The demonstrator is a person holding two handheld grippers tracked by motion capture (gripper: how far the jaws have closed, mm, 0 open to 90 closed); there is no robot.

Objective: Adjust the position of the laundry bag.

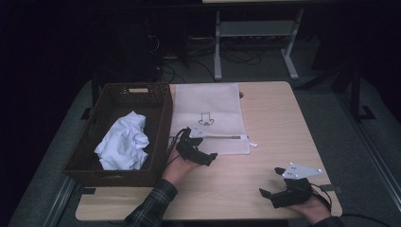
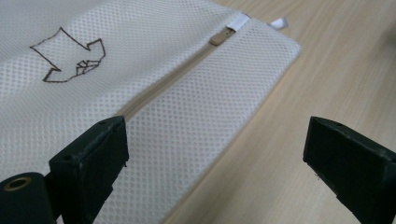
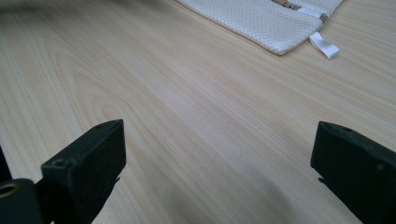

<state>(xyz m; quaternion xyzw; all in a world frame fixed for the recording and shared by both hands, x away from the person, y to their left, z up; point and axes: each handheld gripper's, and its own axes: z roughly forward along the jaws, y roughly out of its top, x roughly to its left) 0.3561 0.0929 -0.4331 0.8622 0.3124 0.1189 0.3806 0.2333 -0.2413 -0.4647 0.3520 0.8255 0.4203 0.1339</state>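
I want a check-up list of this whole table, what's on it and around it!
Surface: pale wooden table, mostly bare.
Job's things: white mesh bag lying flat, zip closed; crumpled white cloth inside brown woven basket.
Clutter: nothing seen.
Grippers: left tool open at the bag's near edge; right tool open over bare wood, empty.
Cables: one trails from each tool; more on the floor behind.
Surroundings: dark room, grey table frame behind.
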